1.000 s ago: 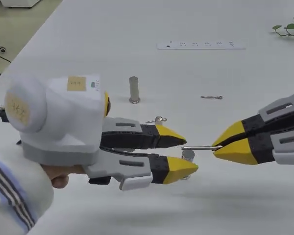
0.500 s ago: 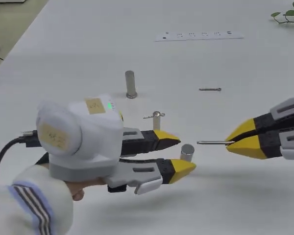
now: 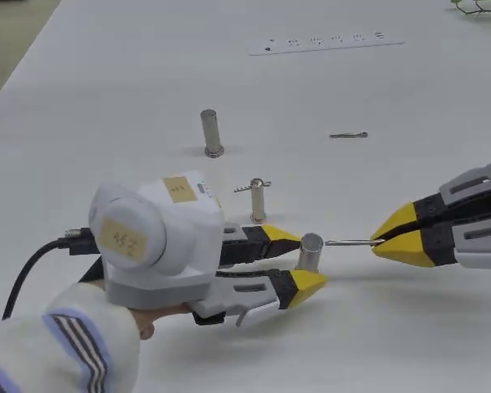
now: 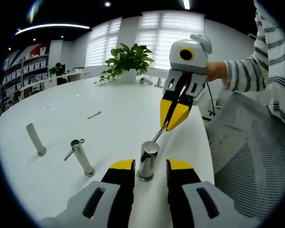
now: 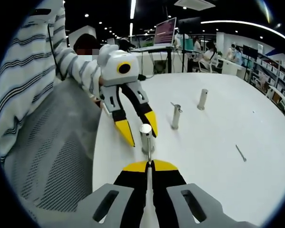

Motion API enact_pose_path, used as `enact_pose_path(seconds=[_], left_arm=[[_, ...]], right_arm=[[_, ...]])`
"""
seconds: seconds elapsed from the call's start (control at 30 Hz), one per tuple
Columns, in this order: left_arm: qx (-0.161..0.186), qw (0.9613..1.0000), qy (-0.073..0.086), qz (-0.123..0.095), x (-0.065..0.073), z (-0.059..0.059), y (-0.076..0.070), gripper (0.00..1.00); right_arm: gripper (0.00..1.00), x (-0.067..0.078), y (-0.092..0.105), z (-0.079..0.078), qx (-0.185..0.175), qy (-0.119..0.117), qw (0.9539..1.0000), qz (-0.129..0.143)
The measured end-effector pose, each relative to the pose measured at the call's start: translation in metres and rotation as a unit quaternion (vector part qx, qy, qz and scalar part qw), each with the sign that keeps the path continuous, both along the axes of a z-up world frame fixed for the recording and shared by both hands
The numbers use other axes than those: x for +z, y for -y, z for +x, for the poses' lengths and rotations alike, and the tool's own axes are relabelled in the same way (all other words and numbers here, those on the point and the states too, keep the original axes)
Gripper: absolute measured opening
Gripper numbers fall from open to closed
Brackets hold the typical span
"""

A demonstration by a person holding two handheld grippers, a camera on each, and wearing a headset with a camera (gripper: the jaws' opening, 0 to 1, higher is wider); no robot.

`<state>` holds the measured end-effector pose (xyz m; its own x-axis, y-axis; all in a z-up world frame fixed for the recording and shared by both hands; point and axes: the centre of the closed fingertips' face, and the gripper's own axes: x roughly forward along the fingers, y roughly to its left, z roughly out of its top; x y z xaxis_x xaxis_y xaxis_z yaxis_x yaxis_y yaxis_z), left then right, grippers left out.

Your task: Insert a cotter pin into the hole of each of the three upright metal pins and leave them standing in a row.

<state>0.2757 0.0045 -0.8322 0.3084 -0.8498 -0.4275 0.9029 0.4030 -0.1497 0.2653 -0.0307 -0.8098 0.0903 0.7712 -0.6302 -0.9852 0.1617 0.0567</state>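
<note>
My cotter (image 3: 349, 242) has come up to the pin (image 3: 310, 254) by the desk's (image 3: 131, 74) near edge. Right tongs (image 3: 378, 241) clamp its tail; left tongs (image 3: 311, 260) straddle the pin, jaws apart. Light, likely slippery: grip the tail firmly.

The 3 upright pins, the near pin (image 3: 311, 250), the middle pin (image 3: 258, 201) and the far pin (image 3: 210, 133), are smooth bare metal with a silvery sheen, and the near one is glossy enough to carry reflections in the left gripper view. The held cotter pin (image 3: 350, 242) and the loose cotter pin (image 3: 348, 135) look like thin, dull grey wire. The left gripper (image 3: 311, 260) and right gripper (image 3: 375, 244) appear to be moulded plastic, with matt black jaws, satin yellow tips and pale grey shells, over a smooth matt white table (image 3: 131, 90) beside a soft striped knit sleeve (image 3: 74, 348).
</note>
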Motion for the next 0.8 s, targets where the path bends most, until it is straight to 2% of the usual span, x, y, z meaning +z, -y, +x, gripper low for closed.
enact_pose_path(seconds=[0.27, 0.43, 0.8], left_arm=[[-0.001, 1.0000, 0.002, 0.006, -0.0034, 0.0017, 0.0017, 0.15], [-0.001, 0.9999, 0.010, 0.010, -0.0044, 0.0035, 0.0008, 0.12], [-0.012, 0.9997, 0.013, 0.015, -0.0043, 0.0017, -0.0003, 0.12]], right_arm=[[0.03, -0.0004, -0.0012, -0.0007, 0.003, -0.004, 1.0000, 0.006], [0.03, 0.0020, -0.0017, -0.0017, 0.003, -0.005, 0.9999, 0.011], [0.03, -0.0002, -0.0052, -0.0015, 0.008, -0.007, 0.9999, 0.007]])
